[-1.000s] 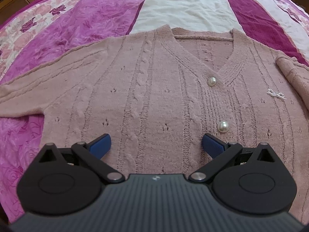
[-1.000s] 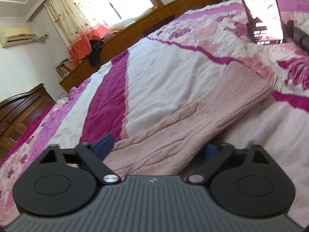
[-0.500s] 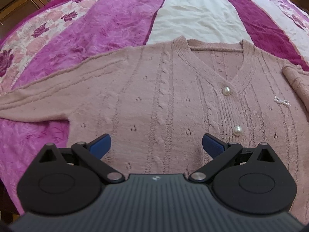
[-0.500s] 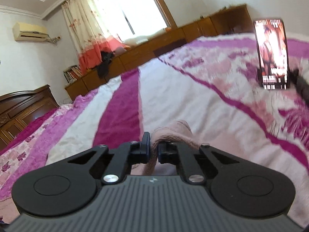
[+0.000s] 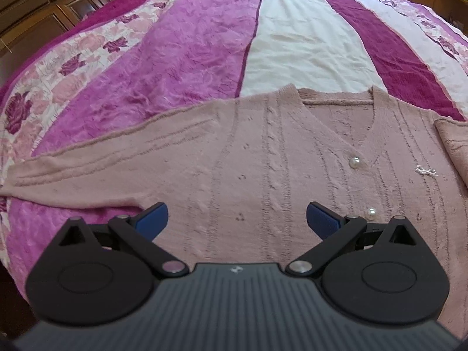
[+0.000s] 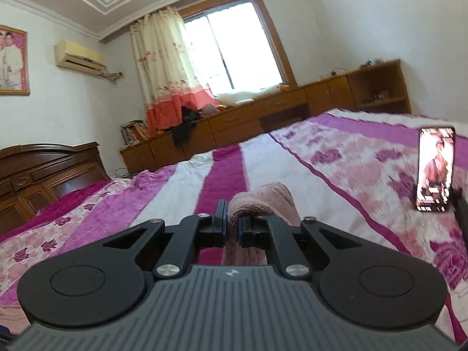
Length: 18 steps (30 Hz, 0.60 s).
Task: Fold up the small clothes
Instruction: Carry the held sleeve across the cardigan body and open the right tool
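The cardigan (image 5: 263,169) lies front-up and flat on the bedspread (image 5: 190,58), neckline pointing away from the person. One sleeve (image 5: 87,169) extends straight out to the left. At the right edge of the left view, a fold of knit (image 5: 450,143) lies over the body panel.

The left gripper (image 5: 237,219) hovers over the lower body panel with its fingers (image 5: 152,219) spread wide. It holds nothing and touches no fabric as far as can be seen. This position probably keeps it ready to pin or take the garment when needed.

The right gripper (image 6: 231,225) has its fingers pressed together on a bunch of pink knit (image 6: 263,201). The fabric bulges above and hangs below the pads. The camera looks across the bed toward the window (image 6: 234,46), so the grip appears raised off the surface. Lifting the fabric clear likely lets it travel over the body without dragging.

A phone (image 6: 435,169) stands upright on the bedspread to the right, well apart from the garment.

Judged stage: early, a side fold in hand.
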Motion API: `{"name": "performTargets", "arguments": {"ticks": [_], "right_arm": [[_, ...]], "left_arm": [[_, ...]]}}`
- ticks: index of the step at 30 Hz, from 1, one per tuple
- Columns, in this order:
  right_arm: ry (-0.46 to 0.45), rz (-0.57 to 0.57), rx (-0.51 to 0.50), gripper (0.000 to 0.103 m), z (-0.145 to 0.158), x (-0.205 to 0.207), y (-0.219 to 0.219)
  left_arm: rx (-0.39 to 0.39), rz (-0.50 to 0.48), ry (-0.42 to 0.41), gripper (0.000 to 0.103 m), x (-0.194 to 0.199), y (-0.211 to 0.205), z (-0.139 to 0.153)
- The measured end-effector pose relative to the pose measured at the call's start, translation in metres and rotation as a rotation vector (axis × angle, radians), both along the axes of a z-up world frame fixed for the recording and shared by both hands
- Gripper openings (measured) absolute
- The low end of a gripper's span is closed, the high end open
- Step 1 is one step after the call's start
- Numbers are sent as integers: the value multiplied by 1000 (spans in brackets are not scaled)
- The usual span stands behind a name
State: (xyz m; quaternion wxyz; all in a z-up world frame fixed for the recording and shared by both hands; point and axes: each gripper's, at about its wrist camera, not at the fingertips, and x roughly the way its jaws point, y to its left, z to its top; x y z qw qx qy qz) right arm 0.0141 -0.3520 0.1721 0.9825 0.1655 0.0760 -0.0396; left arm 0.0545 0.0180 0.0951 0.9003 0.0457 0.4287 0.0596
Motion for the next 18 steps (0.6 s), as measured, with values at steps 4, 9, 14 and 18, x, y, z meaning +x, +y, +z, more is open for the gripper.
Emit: {"name": "performTargets", "arguments": {"ticks": [4,9,14,18], "right_arm": [[-11,51,-26,7,22,-3,34],[-4,119,-58,7,37,1,84],[24,175,-63,7,37,11,135],[46,213,-57,7,30,20,169]], "left_arm": [[25,0,8,103,-2,11,3],[7,34,19,103,-4,31,1],[-14,72,28,103,-4,50,-1],[-17,86,21,103,-5,62,-1]]}}
